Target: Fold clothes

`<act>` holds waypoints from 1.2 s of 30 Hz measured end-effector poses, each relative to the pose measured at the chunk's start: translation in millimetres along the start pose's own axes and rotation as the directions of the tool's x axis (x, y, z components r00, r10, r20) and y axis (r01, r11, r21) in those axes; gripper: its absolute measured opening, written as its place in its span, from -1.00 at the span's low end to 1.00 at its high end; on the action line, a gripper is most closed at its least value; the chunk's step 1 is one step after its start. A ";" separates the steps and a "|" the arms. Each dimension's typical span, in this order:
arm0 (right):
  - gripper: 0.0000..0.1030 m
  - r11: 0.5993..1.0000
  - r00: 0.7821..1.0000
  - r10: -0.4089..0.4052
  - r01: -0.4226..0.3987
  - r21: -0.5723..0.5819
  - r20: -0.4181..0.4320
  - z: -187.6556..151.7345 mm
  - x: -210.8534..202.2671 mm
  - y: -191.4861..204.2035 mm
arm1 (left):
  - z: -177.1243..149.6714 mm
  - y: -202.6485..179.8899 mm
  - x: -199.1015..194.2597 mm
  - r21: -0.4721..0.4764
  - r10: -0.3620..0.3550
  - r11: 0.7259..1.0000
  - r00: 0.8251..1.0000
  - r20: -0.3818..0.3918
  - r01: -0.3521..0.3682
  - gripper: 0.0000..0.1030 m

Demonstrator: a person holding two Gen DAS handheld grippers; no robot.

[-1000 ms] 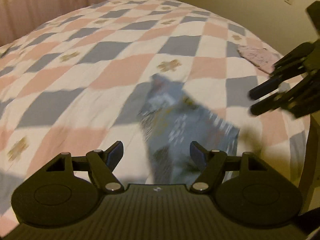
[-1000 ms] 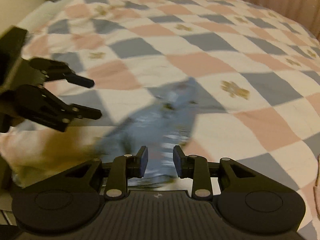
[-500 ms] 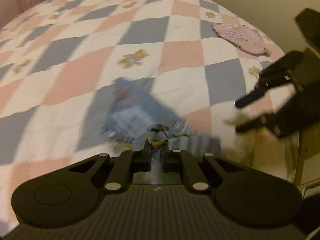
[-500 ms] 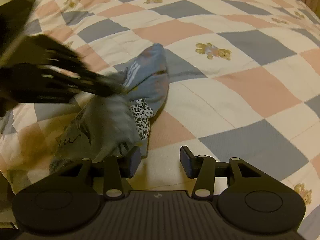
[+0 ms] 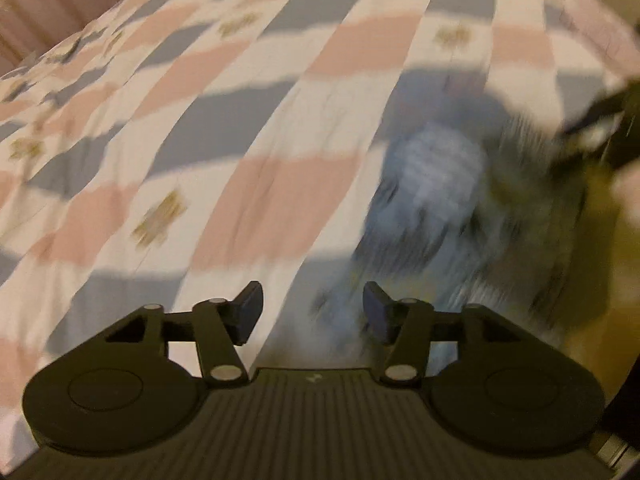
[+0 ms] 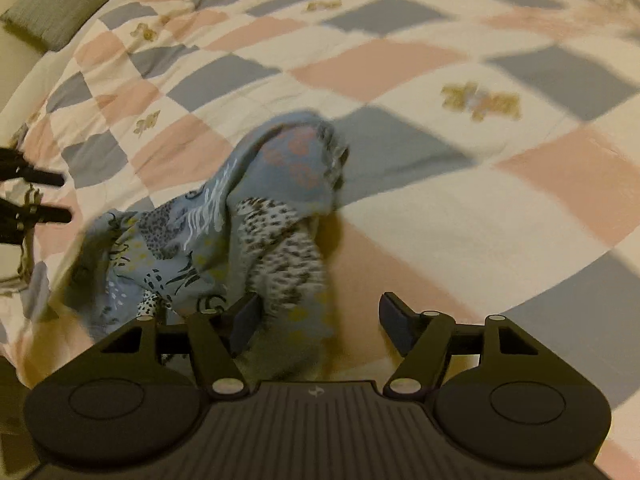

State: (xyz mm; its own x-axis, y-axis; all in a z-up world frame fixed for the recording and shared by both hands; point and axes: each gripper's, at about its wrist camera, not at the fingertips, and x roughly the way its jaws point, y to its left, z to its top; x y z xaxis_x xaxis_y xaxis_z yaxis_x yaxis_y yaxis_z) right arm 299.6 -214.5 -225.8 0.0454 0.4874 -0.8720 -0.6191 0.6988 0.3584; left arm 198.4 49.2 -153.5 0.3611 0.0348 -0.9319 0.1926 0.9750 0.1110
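Observation:
A crumpled blue patterned garment (image 6: 240, 232) with leopard-spot patches lies in a heap on the checked quilt (image 6: 420, 216). My right gripper (image 6: 320, 320) stands open just in front of the heap, its left finger against the cloth's near edge. In the same view my left gripper (image 6: 52, 196) shows at the far left edge, open and apart from the garment. The left wrist view is heavily blurred: my left gripper (image 5: 312, 316) is open with nothing between its fingers, the garment (image 5: 436, 200) is a blue smear ahead and to the right, and the dark right gripper (image 5: 600, 120) sits at the right edge.
The quilt (image 5: 240, 184) of pink, grey and white squares covers the whole bed. A grey-green pillow (image 6: 56, 4) lies at the far left corner. A pink curtain (image 5: 48, 8) hangs beyond the bed. The bed's edge drops off near the heap's left side.
My left gripper, shut on the garment half a second ago, has opened, let go and swung away left. The garment has dropped into a heap. My right gripper has opened wider.

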 end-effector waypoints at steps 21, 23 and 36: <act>-0.22 0.831 1.000 -0.001 -0.009 -0.556 -0.018 -33.2 -63.7 104.4 | 149.9 -66.2 106.2 0.031 -0.471 0.882 0.882 -0.011 0.471 0.24; -0.17 0.893 0.999 0.022 -0.031 -0.450 -0.024 -38.4 -62.8 90.5 | 156.8 -74.2 119.7 0.023 -0.511 0.859 0.859 -0.041 0.512 0.24; 0.09 0.982 0.995 0.005 -0.023 0.185 0.100 -65.3 -78.3 -25.4 | 161.1 -81.6 87.6 0.158 -0.607 0.782 0.794 -0.031 0.603 -0.89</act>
State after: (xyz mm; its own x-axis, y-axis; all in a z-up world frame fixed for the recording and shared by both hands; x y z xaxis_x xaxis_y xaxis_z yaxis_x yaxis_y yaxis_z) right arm 260.5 -304.6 -188.4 0.1203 0.5407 -0.8326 -0.4642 0.7720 0.4342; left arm 361.3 -62.7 -188.5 0.1414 -0.5572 -0.8182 0.5127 0.7483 -0.4209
